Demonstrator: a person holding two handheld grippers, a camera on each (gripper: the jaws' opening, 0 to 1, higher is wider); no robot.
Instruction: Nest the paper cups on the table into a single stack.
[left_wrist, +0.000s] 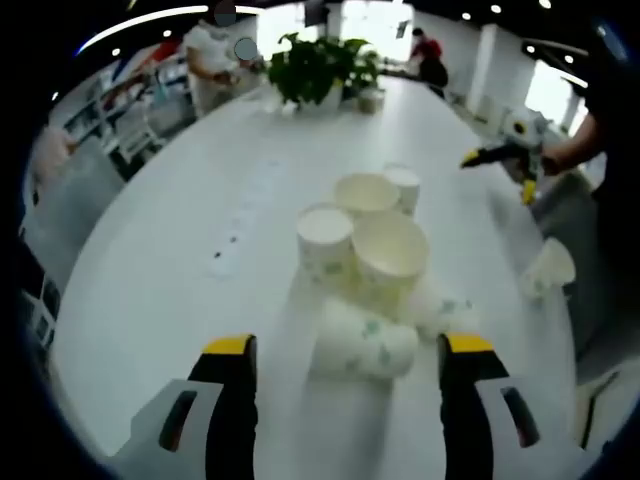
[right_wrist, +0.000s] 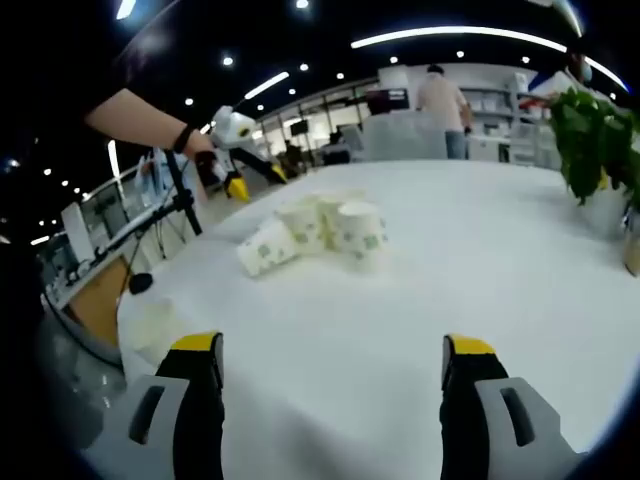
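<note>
While paper cups (left_wrist: 365, 260) cluster mid-table (left_wrist: 150, 300), several upright, one lying on its side (left_wrist: 362, 342) nearest left gripper (left_wrist: 350, 352), jaws spread, nothing held, right gripper (right_wrist: 332, 352) likewise released, well apart from cups, potted plant (left_wrist: 322, 68) beyond.

In the left gripper view, the left gripper (left_wrist: 348, 358) reaches forward with its two yellow-tipped fingers (left_wrist: 229, 348) spread wide apart and nothing between them. Far beyond those fingers and off to their right, the right gripper (left_wrist: 505, 155) is seen held in a hand (left_wrist: 556, 157), its tips pointing leftward. In the right gripper view the right gripper (right_wrist: 333, 352) also has its fingers (right_wrist: 195, 344) parted wide and empty, and well ahead of them to the left the left gripper (right_wrist: 238, 135) hangs from a bare forearm (right_wrist: 140, 117) with a dark band at the wrist.
</note>
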